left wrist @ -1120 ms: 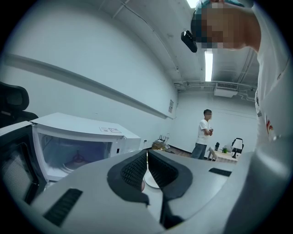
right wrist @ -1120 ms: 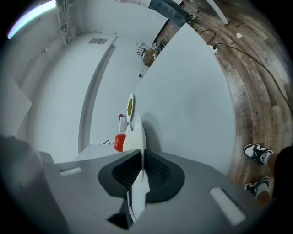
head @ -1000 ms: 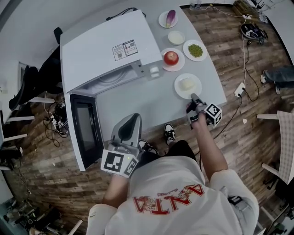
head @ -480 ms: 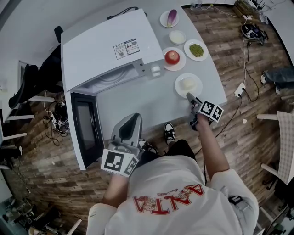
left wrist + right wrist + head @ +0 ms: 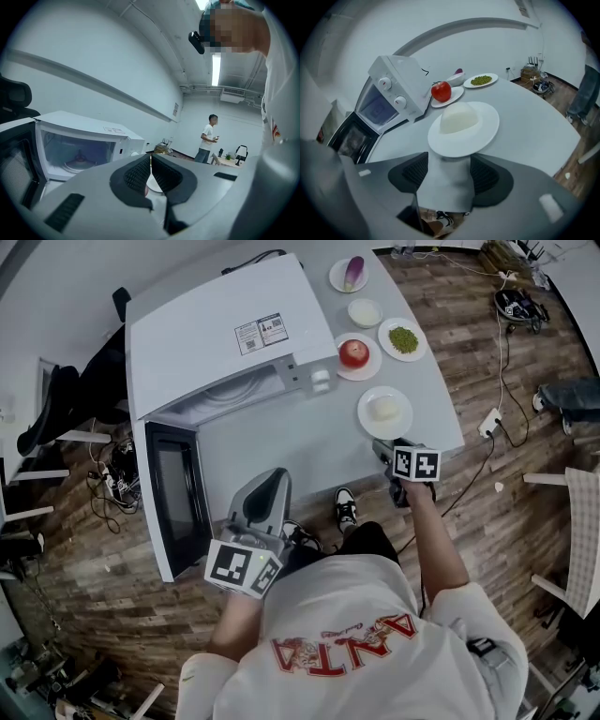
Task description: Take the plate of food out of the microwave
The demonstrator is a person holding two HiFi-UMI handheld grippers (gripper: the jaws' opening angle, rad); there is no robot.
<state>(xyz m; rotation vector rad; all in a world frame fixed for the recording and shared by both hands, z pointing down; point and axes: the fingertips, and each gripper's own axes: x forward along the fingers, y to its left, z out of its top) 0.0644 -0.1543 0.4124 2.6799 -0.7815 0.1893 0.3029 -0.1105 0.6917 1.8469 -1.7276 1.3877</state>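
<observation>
Plate of food (image 5: 483,125) is safely down on the tabletop (image 5: 281,442), so the fingers (image 5: 485,174) on the right gripper (image 5: 450,164) have just been opening wide with nothing between them, while the left gripper (image 5: 150,159) sits pinched shut and idle.

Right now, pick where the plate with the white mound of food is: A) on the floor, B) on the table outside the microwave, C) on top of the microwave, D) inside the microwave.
B: the plate with the white mound rests on the grey table, clear of the microwave, whose door hangs open.
</observation>
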